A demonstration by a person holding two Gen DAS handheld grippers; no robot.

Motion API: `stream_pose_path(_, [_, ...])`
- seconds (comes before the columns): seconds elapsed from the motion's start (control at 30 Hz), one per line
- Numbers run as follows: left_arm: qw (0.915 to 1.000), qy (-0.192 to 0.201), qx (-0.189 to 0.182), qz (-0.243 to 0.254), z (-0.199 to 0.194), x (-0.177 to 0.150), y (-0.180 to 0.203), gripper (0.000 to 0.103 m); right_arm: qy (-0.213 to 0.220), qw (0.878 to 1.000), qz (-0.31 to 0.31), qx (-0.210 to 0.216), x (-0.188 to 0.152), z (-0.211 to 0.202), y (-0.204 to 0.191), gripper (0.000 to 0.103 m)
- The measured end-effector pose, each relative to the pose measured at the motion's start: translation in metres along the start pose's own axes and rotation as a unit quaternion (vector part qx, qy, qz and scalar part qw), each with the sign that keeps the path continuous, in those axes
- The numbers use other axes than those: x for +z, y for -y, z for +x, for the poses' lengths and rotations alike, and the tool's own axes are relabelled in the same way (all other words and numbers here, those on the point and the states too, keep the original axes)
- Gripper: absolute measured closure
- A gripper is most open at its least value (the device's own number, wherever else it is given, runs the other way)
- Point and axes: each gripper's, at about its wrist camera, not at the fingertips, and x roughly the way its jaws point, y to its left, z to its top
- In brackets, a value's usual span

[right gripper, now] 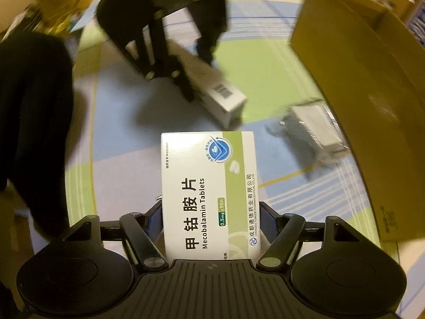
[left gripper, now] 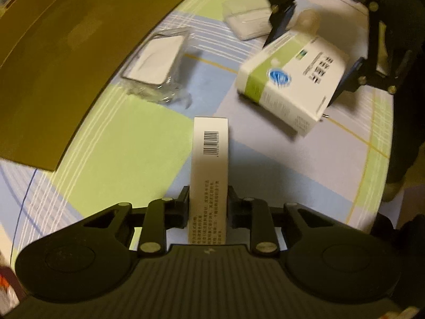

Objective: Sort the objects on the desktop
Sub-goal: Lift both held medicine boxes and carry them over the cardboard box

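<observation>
**Two boxes held above a checked tablecloth**

Two grippers each carry a carton over the table; the left gripper (left gripper: 208, 204) has its fingers closed narrow on a slim white box (left gripper: 209, 159) with a barcode on top, which juts straight forward; the right gripper (right gripper: 211, 223) clamps a wider green-and-white Mecobalamin Tablets box (right gripper: 209, 194) by its sides, and in the left wrist view that box (left gripper: 289, 79) hangs tilted above the cloth. The tablecloth (left gripper: 119, 146) is a check of pale green, light blue and lilac squares with thin white and yellow lines. A brown cardboard box (left gripper: 66, 53) stands along one edge of the table; just beside it lies a clear plastic packet (left gripper: 156, 61) with a white insert; farther off, near the right gripper, rests a translucent case (left gripper: 247, 18), blurred. Beyond the table the room is dim and smeared; a person's dark sleeve (right gripper: 34, 106) fills the left of the right wrist view.
</observation>
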Motion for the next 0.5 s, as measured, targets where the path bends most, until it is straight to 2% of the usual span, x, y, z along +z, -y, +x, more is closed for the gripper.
stream_pose_path(0.13, [0.9995, -0.006, 0.013, -0.029, -0.011, -0.008, 0.001, 0.081, 0.02, 0.998, 0.052, -0.015, -0.001, -0.016, 0.009, 0.034])
stream_pose_path(0.23, [0.997, -0.006, 0.02, -0.075, -0.02, -0.009, -0.003, 0.081, 0.032, 0.993, 0.107, -0.036, -0.003, -0.032, 0.023, 0.034])
stream_pose_path(0.3, [0.9947, 0.006, 0.022, -0.101, -0.029, -0.007, -0.007, 0.081, 0.039, 0.985, 0.157, -0.055, -0.004, -0.045, 0.034, 0.034])
stream_pose_path(0.5, [0.9858, 0.016, 0.052, -0.159, -0.06, 0.002, -0.019, 0.081, 0.079, 0.949, 0.292, -0.088, -0.011, -0.09, 0.068, 0.034])
